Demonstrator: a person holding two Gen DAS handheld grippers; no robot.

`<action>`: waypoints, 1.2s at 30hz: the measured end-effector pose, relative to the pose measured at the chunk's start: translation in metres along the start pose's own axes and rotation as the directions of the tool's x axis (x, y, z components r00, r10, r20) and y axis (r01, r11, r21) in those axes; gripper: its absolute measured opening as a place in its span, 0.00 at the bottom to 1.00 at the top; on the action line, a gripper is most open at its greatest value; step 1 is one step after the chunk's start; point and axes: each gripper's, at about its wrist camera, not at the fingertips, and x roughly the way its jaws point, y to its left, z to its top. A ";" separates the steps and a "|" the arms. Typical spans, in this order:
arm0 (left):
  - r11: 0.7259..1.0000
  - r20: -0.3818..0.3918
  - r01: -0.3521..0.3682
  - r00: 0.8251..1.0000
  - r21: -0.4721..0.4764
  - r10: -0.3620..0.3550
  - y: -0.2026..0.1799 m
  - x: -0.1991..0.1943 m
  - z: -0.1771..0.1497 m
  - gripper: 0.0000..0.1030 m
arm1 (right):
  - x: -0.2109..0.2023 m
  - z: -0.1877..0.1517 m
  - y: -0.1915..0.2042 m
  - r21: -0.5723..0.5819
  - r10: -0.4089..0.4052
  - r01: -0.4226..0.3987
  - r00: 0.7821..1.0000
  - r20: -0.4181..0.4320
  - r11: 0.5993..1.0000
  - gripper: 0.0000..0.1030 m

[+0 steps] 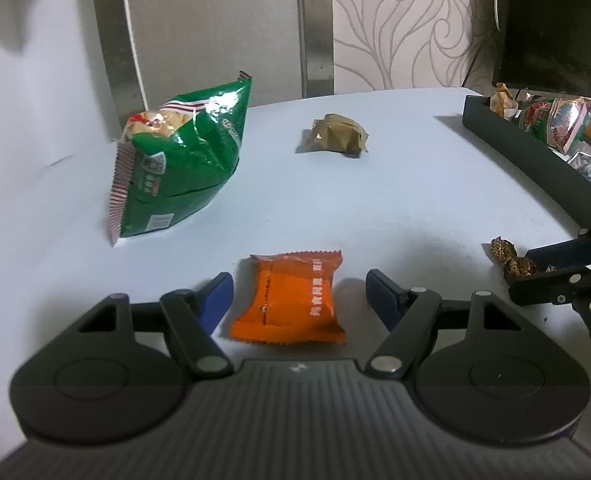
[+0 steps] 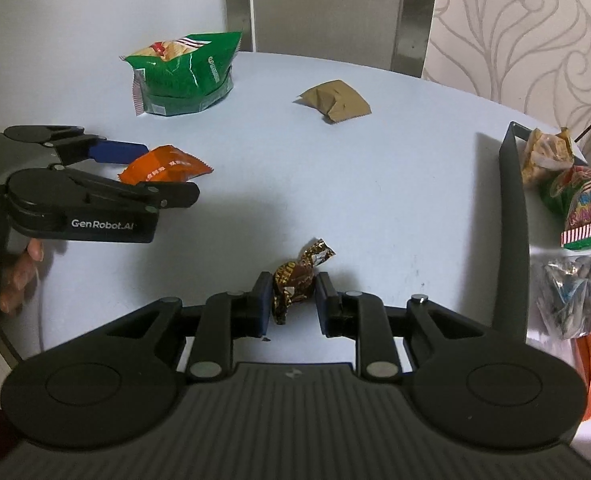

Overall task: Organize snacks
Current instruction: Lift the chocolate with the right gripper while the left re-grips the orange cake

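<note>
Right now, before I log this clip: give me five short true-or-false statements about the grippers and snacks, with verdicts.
1. The right gripper is clamped on a brown foil-wrapped candy. True.
2. The left gripper is squeezing the orange snack packet. False: its jaws stand apart, the packet lying between them with a gap on each side.
3. The green chip bag already sits in the black tray. False: it lies on the white table, far from the tray.
4. A tan packet lies on the table beyond the candy. True.
5. The tray holds nothing. False: it holds several snacks, including a crackers bag.
</note>
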 end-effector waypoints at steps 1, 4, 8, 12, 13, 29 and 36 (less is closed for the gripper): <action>1.000 0.000 0.002 1.000 0.005 -0.002 -0.001 0.001 0.001 0.72 | 0.002 0.001 0.000 0.002 -0.004 0.004 1.000 0.001 1.000 0.26; 0.999 -0.002 0.007 1.000 0.031 -0.006 -0.005 0.003 0.003 0.80 | 0.002 0.000 0.000 0.010 -0.008 0.008 1.000 0.007 1.000 0.26; 0.999 -0.010 -0.004 1.000 0.036 0.005 -0.008 0.007 0.005 0.85 | 0.002 0.001 0.000 0.019 -0.013 0.013 1.000 0.008 1.000 0.26; 1.000 -0.016 0.006 1.000 0.029 -0.005 -0.007 0.006 0.005 0.85 | 0.002 0.001 0.001 0.027 -0.017 0.017 1.000 0.004 0.999 0.26; 1.000 -0.020 0.009 1.000 0.024 -0.009 -0.007 0.006 0.004 0.85 | 0.003 0.001 0.001 0.027 -0.017 0.017 1.000 0.004 0.999 0.26; 0.998 -0.072 0.067 0.995 0.023 -0.065 -0.003 0.007 0.007 0.85 | 0.003 0.003 0.000 0.029 -0.011 0.011 1.000 -0.013 1.000 0.26; 0.987 -0.062 0.133 0.990 0.089 -0.128 -0.018 -0.004 0.007 0.46 | 0.003 0.003 0.000 0.026 -0.008 0.009 1.000 -0.022 1.000 0.26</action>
